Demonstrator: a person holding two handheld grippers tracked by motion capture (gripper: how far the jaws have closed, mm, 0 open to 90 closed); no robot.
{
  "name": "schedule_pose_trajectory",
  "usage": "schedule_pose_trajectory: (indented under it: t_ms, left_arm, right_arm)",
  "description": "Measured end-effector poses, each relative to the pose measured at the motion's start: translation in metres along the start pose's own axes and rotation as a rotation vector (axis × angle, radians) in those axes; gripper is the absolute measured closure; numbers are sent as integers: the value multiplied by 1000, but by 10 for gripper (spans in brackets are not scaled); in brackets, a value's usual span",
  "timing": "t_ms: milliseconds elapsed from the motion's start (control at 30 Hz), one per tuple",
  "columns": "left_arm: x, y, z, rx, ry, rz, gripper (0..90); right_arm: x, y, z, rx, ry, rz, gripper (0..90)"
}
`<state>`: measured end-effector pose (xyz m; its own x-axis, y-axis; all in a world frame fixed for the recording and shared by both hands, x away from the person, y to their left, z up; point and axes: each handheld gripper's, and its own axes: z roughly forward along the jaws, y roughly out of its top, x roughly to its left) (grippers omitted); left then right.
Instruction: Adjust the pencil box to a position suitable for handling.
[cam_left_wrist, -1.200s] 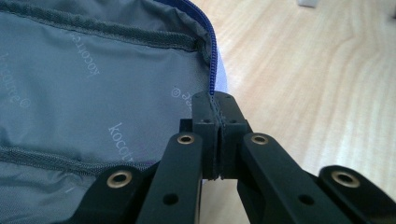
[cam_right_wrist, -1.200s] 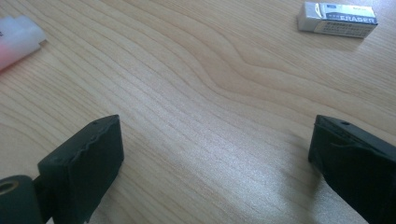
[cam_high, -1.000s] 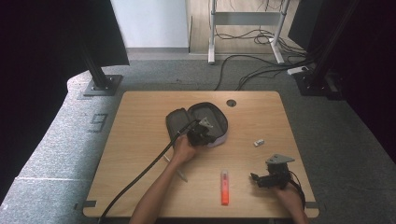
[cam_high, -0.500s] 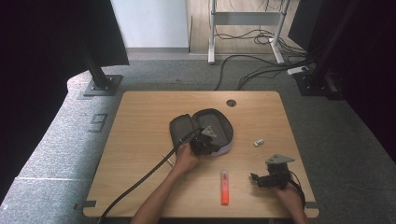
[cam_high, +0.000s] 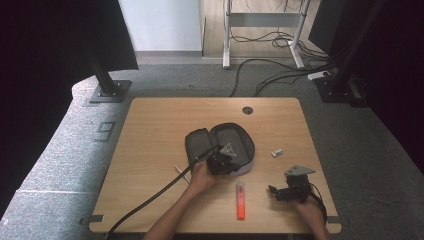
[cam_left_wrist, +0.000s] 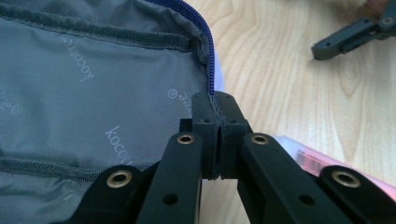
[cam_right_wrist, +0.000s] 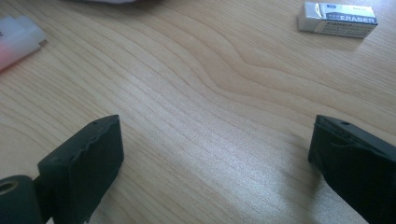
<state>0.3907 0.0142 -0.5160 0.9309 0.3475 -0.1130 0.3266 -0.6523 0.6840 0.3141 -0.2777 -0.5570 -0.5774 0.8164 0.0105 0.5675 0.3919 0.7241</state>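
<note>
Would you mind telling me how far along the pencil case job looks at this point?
Done: the pencil case lies unzipped and spread open on the table. In hand: the left gripper is shut on the case's zipper edge, while the right gripper rests open on bare wood. Left, probably: the orange pen, the eraser and a thin stick lie outside the case.

A lab — dark screens (cam_high: 60, 45), floor cables (cam_high: 270, 75), stands (cam_high: 107, 90).

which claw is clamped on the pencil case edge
The left claw: shut on the pencil case rim by its zip. The right claw gapes over bare table.
</note>
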Motion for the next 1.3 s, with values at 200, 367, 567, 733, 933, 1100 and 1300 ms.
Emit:
schedule_pose_trajectory:
  t_ms: [200, 367, 567, 733, 933, 1100, 1300]
  left_arm:
    - [-12, 0, 2, 0, -17, 16, 882]
    - [-13, 0, 2, -2, -26, 11, 877]
    - [-13, 3, -7, -28, -36, 2, 668]
    - [-15, 3, -20, -55, 10, 1, 535]
    - [-10, -2, -36, -72, 27, -36, 386]
    - [-5, -9, -53, -90, 53, -63, 301]
    - [-2, -19, -69, -86, 81, -70, 225]
  right_arm:
    - [0, 0, 0, 0, 0, 0, 30]
    - [0, 0, 0, 0, 0, 1, 30]
    - [0, 0, 0, 0, 0, 0, 30]
    - [0, 0, 0, -1, 0, 2, 30]
    - [0, 0, 0, 0, 0, 0, 30]
    - [0, 0, 0, 0, 0, 1, 30]
    - [0, 0, 0, 0, 0, 0, 30]
